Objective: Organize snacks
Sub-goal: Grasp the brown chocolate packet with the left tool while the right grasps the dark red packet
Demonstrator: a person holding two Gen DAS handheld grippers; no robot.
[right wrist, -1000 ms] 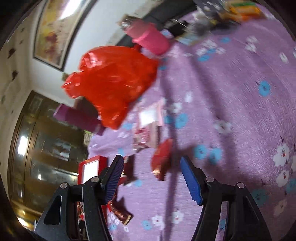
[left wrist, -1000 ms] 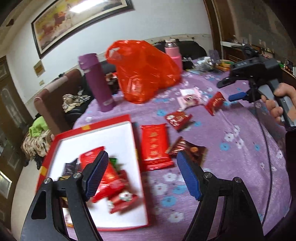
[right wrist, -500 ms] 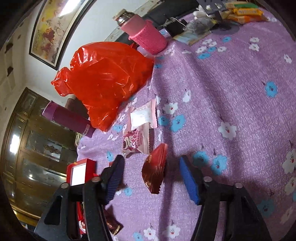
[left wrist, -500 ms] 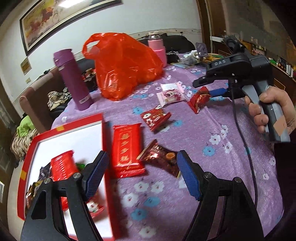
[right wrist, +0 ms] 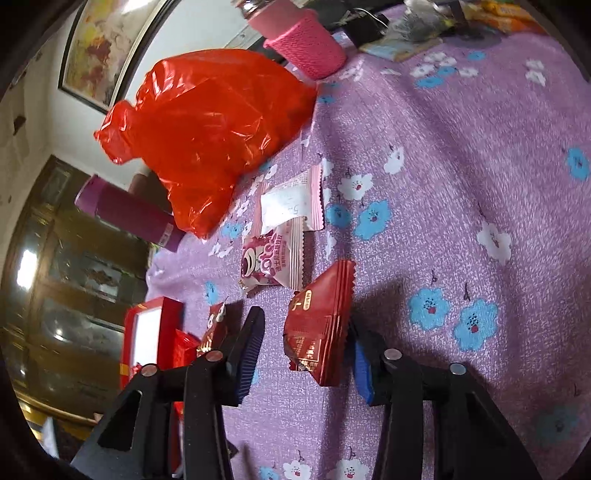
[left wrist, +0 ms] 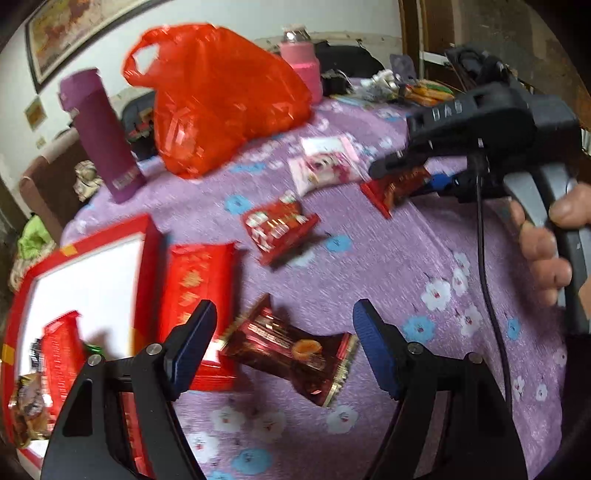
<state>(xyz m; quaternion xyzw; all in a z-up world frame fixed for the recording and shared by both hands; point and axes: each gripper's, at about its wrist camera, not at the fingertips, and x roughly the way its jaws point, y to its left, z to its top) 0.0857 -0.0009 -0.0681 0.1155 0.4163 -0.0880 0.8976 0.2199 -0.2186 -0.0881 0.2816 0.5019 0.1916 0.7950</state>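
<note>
My left gripper (left wrist: 284, 343) is open over a dark brown snack packet (left wrist: 291, 350) that lies on the purple cloth between its fingers. Beside it lie a long red packet (left wrist: 195, 295) and a red box (left wrist: 85, 280) holding several snacks. My right gripper (right wrist: 306, 354) is open around a red triangular packet (right wrist: 321, 328); the right pad looks to be against it, the left pad apart. That packet also shows in the left wrist view (left wrist: 399, 188). Two pink packets (right wrist: 284, 229) lie just beyond it.
A red plastic bag (left wrist: 218, 96), a purple bottle (left wrist: 103, 136) and a pink flask (left wrist: 301, 62) stand at the back of the table. Another red packet (left wrist: 280, 229) lies mid-table. Clutter (right wrist: 424, 26) sits at the far edge.
My left gripper moved right from the red box to above the dark brown packet. My right gripper moved forward so the red triangular packet now sits between its fingers.
</note>
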